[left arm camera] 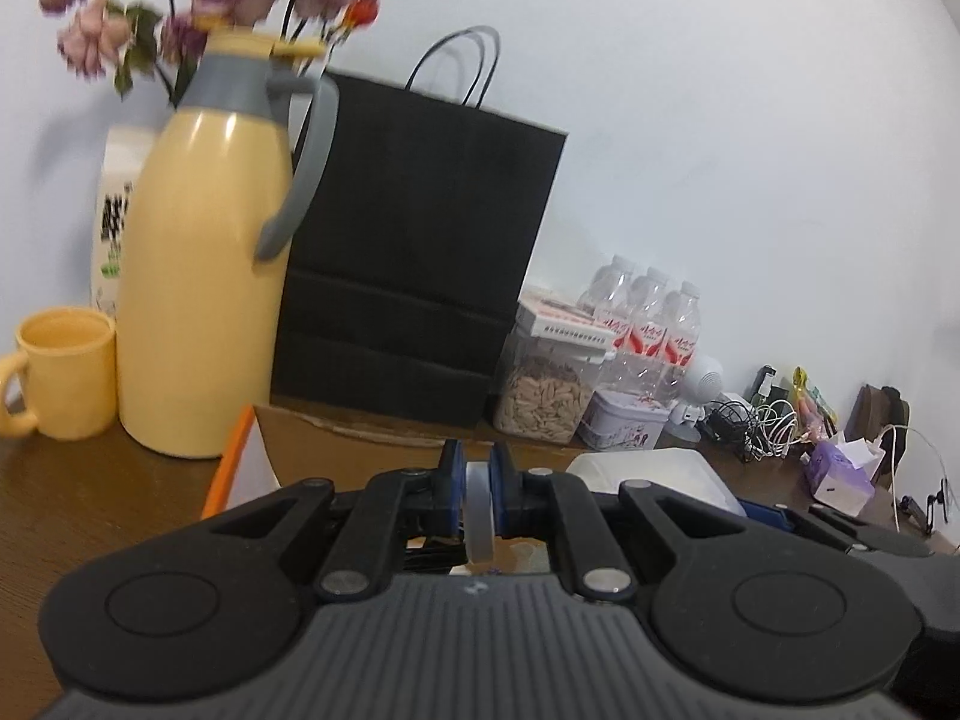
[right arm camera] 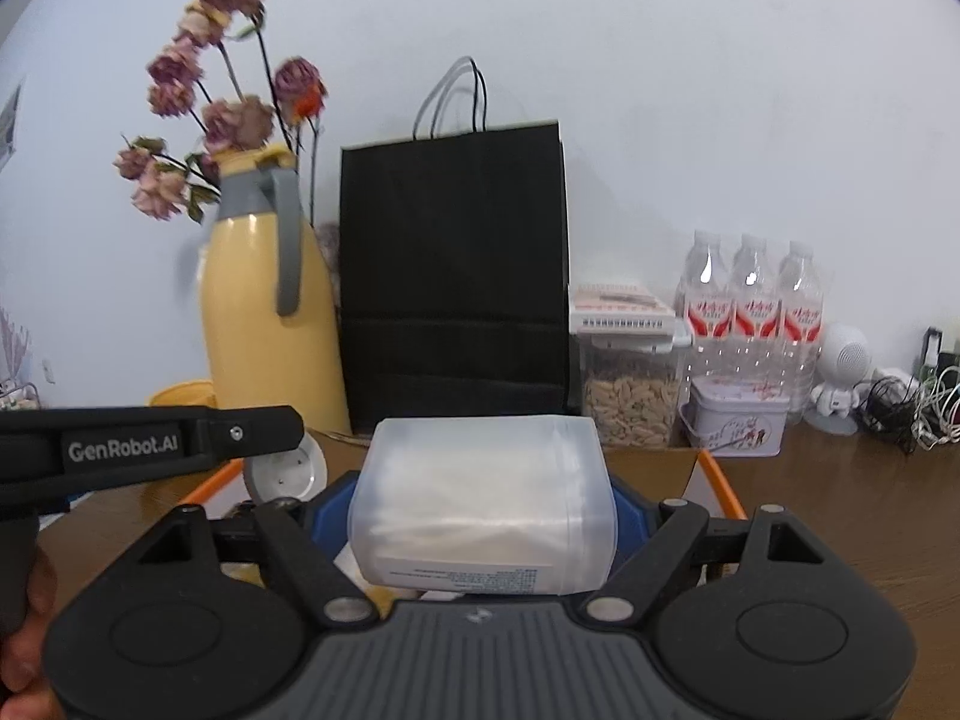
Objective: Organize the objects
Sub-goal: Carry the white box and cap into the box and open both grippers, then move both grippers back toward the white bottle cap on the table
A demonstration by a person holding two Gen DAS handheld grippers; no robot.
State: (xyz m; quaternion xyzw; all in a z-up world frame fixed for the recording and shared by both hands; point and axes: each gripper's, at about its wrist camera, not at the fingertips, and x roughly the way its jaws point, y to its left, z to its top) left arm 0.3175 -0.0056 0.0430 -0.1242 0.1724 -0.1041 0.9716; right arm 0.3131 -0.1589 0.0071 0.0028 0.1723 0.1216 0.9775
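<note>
Left gripper (left arm camera: 477,483): clenched edge-on on a thin disc (left arm camera: 479,510), probably a lid.
Right gripper (right arm camera: 480,516): grasping tub (right arm camera: 483,504) sideways, near the bin (right arm camera: 717,480), likely for stowing.

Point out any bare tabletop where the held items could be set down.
Bare wood lies right of the orange-edged box, before the tin, and in front of the yellow mug. The back row, from the black bag to the cables, is crowded.

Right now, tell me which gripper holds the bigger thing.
The right gripper: it clamps a wide frosted plastic tub. The left gripper pinches only a thin pale disc.
</note>
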